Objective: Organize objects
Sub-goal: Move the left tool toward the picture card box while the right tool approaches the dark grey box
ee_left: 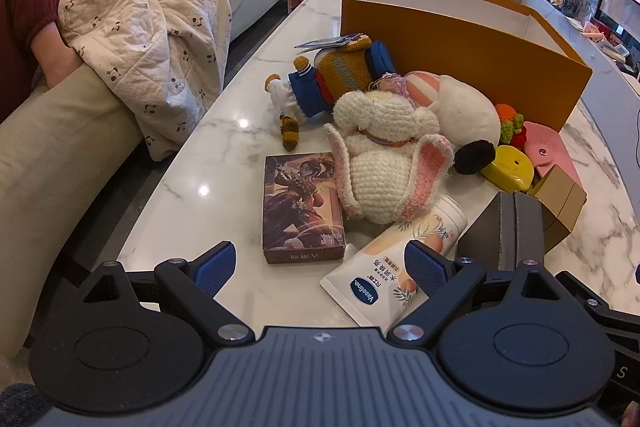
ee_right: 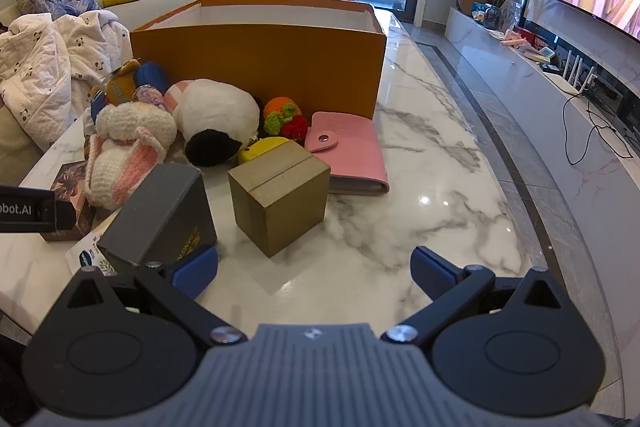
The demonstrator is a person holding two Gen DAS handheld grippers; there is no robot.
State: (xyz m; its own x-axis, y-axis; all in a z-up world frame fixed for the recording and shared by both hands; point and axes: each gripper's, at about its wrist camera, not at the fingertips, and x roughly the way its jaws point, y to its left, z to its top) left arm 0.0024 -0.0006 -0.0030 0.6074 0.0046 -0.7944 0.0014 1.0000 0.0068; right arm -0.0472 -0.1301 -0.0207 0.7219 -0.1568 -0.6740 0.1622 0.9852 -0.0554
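An open orange box (ee_left: 452, 47) (ee_right: 260, 63) stands on the marble table (ee_left: 224, 143) (ee_right: 420, 187). In front of it lies a pile: a crocheted bunny (ee_left: 384, 163) (ee_right: 124, 147), a white plush (ee_left: 468, 115) (ee_right: 216, 115), a brown-and-blue doll (ee_left: 332, 75), a card box (ee_left: 302, 207), a Vaseline tube (ee_left: 400, 259), a grey box (ee_left: 504, 231) (ee_right: 160, 215), a tan box (ee_right: 280, 195) (ee_left: 562, 203), a pink wallet (ee_right: 348, 151) and a yellow piece (ee_left: 508, 169). My left gripper (ee_left: 320, 269) is open, low before the card box and tube. My right gripper (ee_right: 316, 273) is open before the tan box.
A sofa (ee_left: 48, 163) with a crumpled blanket (ee_left: 152, 47) and cushions runs along the table's left side. A low TV cabinet (ee_right: 560, 75) with cables and plants lines the right wall. Bare marble lies to the right of the pink wallet.
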